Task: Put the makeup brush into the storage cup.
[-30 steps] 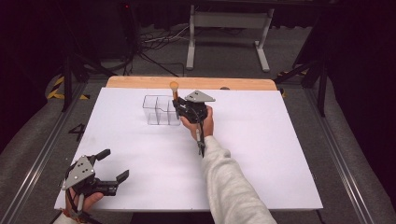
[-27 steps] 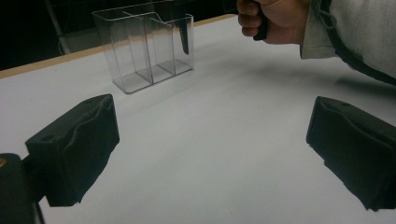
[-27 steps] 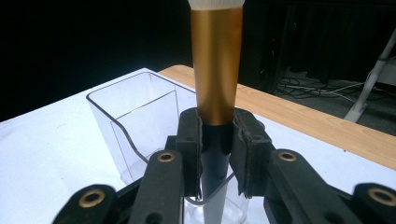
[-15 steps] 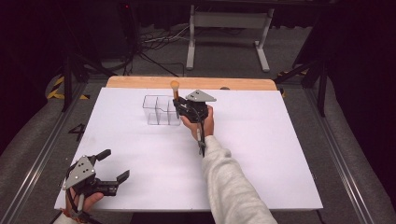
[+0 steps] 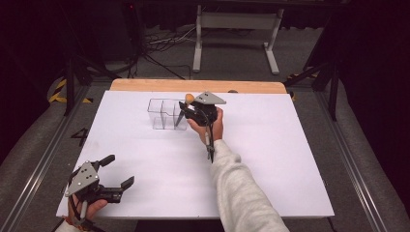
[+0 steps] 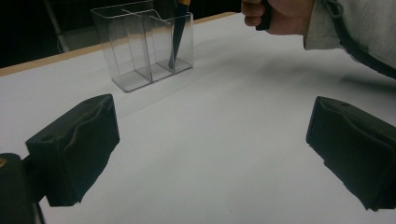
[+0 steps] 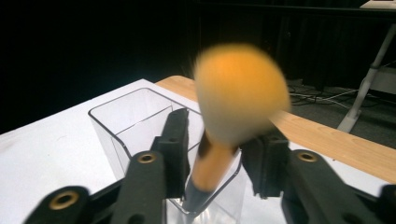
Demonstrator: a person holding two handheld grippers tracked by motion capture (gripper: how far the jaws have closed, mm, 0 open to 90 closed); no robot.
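Note:
A clear three-compartment organizer (image 5: pixel 162 113) stands at the back of the white table. A brush with a fluffy orange head (image 5: pixel 189 98) stands tilted in its right-hand compartment, dark handle down (image 6: pixel 177 32). My right gripper (image 5: pixel 186 112) hovers over that compartment. In the right gripper view its jaws (image 7: pixel 219 154) flank the brush (image 7: pixel 240 93), which is blurred. The jaws have just been opening, and a gap shows beside the handle. My left gripper (image 5: pixel 118 171) rests open near the front left corner, its pads (image 6: pixel 79 144) wide apart with nothing between them.
The white sheet (image 5: pixel 290 159) covers a wooden tabletop (image 5: pixel 193 86). The other two compartments (image 6: pixel 135 46) hold nothing. The right hand (image 6: pixel 280 16) and grey sleeve (image 5: pixel 241 193) reach across the middle. A metal stand (image 5: pixel 232 34) and cables lie on the floor behind.
The brush's orange head sits a little lower and closer to the right gripper's grey plate than before. Both hands have stayed where they were.

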